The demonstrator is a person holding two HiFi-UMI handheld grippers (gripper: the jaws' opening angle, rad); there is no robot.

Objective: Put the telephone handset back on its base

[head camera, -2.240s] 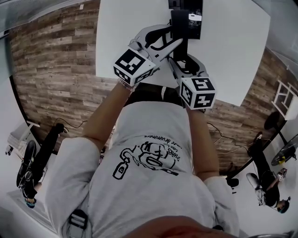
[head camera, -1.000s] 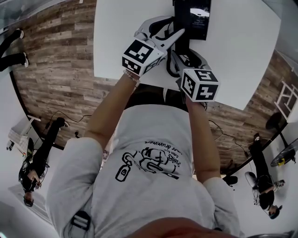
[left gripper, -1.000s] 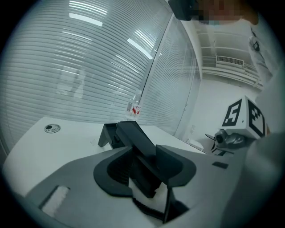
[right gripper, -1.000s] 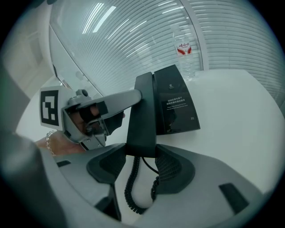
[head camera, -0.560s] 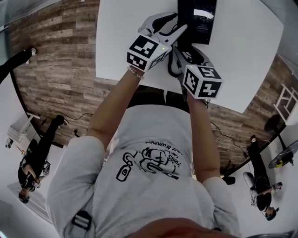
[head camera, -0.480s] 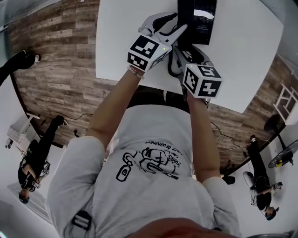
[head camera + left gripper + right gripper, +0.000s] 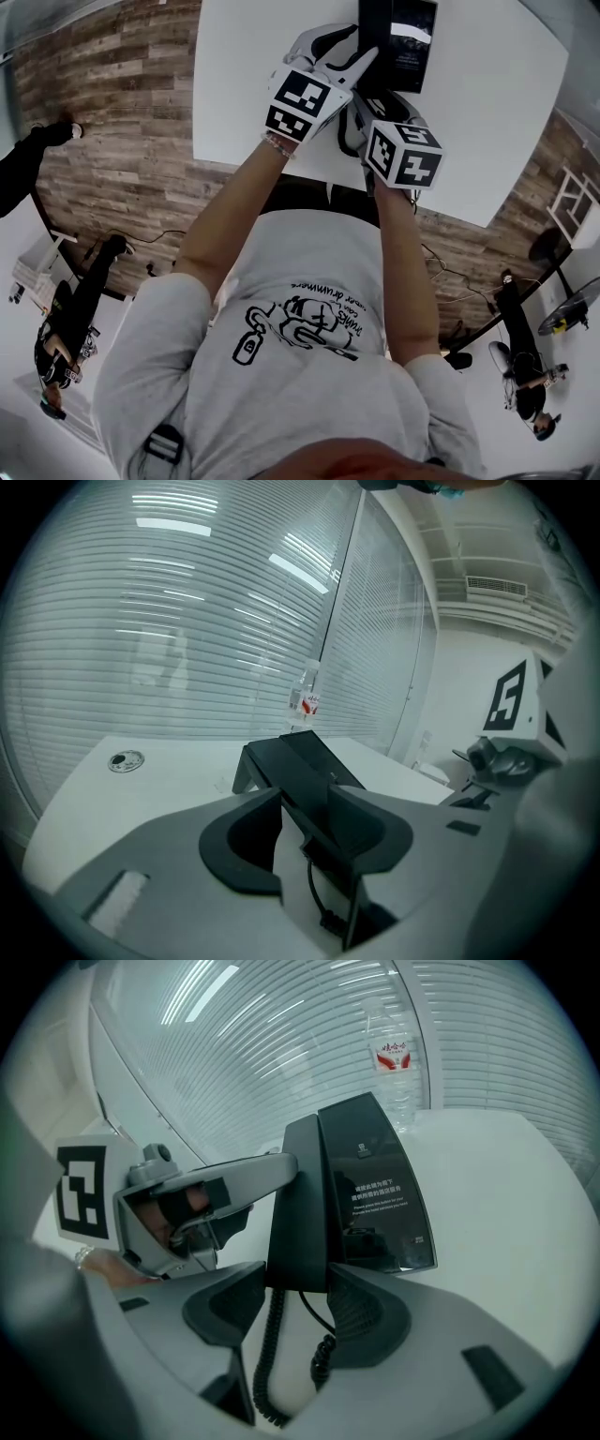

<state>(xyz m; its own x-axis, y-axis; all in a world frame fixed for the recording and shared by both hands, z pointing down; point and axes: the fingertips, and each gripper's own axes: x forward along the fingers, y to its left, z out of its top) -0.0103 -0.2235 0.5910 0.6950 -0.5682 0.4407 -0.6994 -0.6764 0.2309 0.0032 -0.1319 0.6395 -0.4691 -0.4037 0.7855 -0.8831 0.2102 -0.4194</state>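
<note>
The black handset [image 7: 298, 1199] lies along the left side of the black telephone base [image 7: 375, 1194], which stands at the far middle of the white table [image 7: 253, 56]. My right gripper [image 7: 298, 1312] is shut on the handset's lower end, with a pad against each side. The coiled cord [image 7: 265, 1363] hangs down between the jaws. In the head view the handset [image 7: 373, 37] and base [image 7: 412, 47] are just past both grippers. My left gripper [image 7: 305, 841] comes in from the left with its jaws open around the phone's near edge. One of its fingers [image 7: 272, 1168] touches the handset's left side.
A clear water bottle [image 7: 394, 1063] stands behind the phone, in front of window blinds. A round cable grommet [image 7: 123, 760] sits in the table to the left. People stand on the wood floor at the left [image 7: 66, 319] and the right [image 7: 520, 375].
Over two seconds both grippers and the handset have moved forward to the base. In the last half second they have barely shifted.
</note>
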